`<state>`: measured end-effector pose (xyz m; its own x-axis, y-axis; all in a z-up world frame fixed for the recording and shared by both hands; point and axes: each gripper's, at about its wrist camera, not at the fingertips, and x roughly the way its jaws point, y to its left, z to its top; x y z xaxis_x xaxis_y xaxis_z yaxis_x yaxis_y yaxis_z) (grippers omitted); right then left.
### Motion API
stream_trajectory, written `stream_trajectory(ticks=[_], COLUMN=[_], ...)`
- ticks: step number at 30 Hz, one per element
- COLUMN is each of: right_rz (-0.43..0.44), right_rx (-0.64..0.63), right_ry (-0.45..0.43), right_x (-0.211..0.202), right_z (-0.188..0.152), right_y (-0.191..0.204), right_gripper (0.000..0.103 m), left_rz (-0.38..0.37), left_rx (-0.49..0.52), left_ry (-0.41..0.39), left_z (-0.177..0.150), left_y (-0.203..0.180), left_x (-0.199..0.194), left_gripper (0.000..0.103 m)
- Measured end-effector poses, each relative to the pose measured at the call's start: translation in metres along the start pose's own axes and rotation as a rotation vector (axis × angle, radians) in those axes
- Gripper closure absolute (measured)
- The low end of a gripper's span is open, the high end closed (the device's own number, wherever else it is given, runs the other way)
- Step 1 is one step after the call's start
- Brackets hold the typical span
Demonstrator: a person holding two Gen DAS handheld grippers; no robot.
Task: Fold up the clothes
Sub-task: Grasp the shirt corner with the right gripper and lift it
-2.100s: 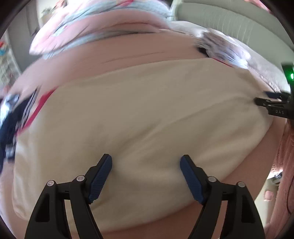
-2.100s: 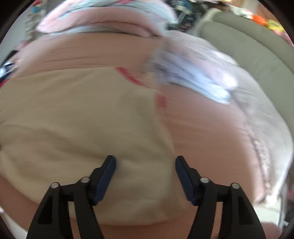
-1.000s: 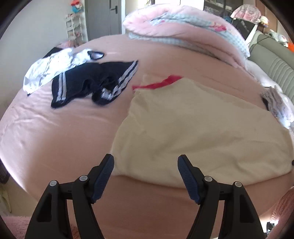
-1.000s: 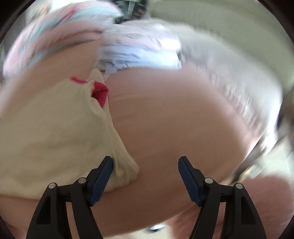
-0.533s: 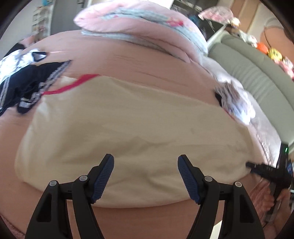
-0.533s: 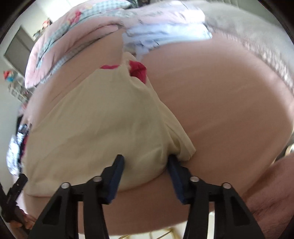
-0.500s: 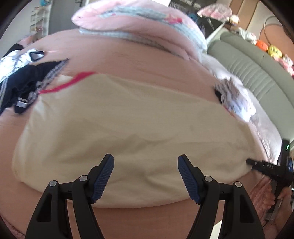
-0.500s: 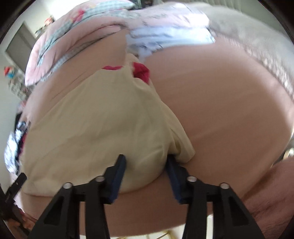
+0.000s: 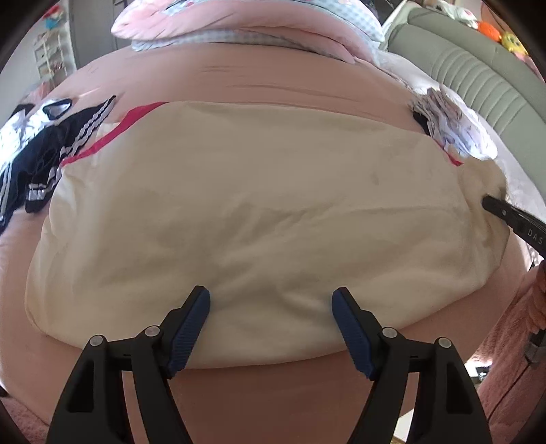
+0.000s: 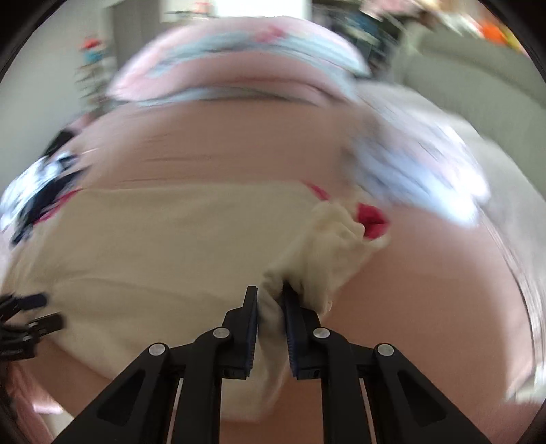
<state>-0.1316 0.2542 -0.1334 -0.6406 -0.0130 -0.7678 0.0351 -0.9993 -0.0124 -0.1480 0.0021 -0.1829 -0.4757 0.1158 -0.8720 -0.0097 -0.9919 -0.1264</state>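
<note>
A cream garment (image 9: 256, 191) with red trim (image 9: 112, 133) lies spread on the pink bed (image 9: 239, 85). My left gripper (image 9: 271, 297) hovers over its near hem, jaws wide and opening slightly, with nothing pinched. My right gripper (image 10: 269, 290) is closing on the garment's (image 10: 170, 246) right corner. Bunched cream cloth fills the gap between the pads and is drawn up into a ridge. In the left wrist view one black finger of the right gripper (image 9: 505, 215) pokes in at the garment's right edge. The left gripper's fingers (image 10: 27, 317) show at the left edge of the right wrist view.
A navy garment with white stripes (image 9: 51, 150) lies at the left. A white patterned garment (image 9: 450, 126) sits by the cream one's far right corner. A rolled pink quilt (image 9: 245, 24) lies at the back, beside a grey-green padded headboard (image 9: 477, 75). Fluffy pink rug (image 9: 505, 341) at lower right.
My right gripper went from wide open beside the cream garment's right corner to closed on it, bunching and lifting the cloth. My left gripper swung right over the near hem, still open.
</note>
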Motion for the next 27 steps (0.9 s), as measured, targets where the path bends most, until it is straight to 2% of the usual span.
stream_trajectory(ticks=[2,5,7,10,11,13,14,15,16,18,21,23,27], right_rz=[0.091,0.265,0.246,0.295,0.287,0.228,0.182,0.131,0.083,0.033,0.029,0.067,0.162], right_rx=[-0.105,-0.194,-0.238,-0.195,-0.155,-0.022,0.065,0.16,0.252,0.373,0.367,0.349,0.449], right_ry=[-0.009,0.108,0.144,0.037,-0.022,-0.125,-0.164,-0.16,-0.147,0.019,0.156,0.185,0.204], right_x=[0.003,0.02,0.027,-0.016,-0.031,-0.057,-0.065,-0.066,-0.065,-0.03,0.016,0.034,0.048], right_z=[0.0,-0.018,-0.035,-0.036,-0.034,-0.033,-0.033,-0.035,-0.035,-0.029,-0.018,-0.018,-0.03], right_y=[0.036,0.074,0.082,0.062,0.046,0.007,-0.016,-0.036,-0.056,-0.097,-0.126,-0.132,-0.142], right_gripper=[0.089,0.09,0.09,0.089,0.088,0.068,0.065,0.064,0.064,0.064,0.064,0.064,0.064], left_rz=[0.012,0.022,0.018,-0.041,-0.069,-0.148,-0.197,-0.249,-0.284,-0.333,-0.422,-0.448,-0.543], left_rx=[0.016,0.029,0.015,0.006,0.004,0.02,0.033,0.056,0.081,0.102,0.096,0.094,0.053], left_ry=[-0.001,-0.005,-0.012,-0.042,-0.054,-0.081,-0.086,-0.087,-0.093,-0.1,-0.083,-0.086,-0.076], left_z=[0.0,0.001,0.004,0.008,0.009,0.016,0.021,0.028,0.035,0.048,0.069,0.079,0.093], left_y=[-0.002,-0.001,0.001,-0.003,-0.005,-0.02,-0.029,-0.041,-0.053,-0.073,-0.101,-0.119,-0.143], left_x=[0.001,0.003,0.003,-0.002,-0.004,-0.008,-0.009,-0.009,-0.009,-0.005,0.009,0.018,0.033], left_gripper=[0.03,0.03,0.03,0.03,0.03,0.03,0.03,0.03,0.03,0.03,0.03,0.03,0.03])
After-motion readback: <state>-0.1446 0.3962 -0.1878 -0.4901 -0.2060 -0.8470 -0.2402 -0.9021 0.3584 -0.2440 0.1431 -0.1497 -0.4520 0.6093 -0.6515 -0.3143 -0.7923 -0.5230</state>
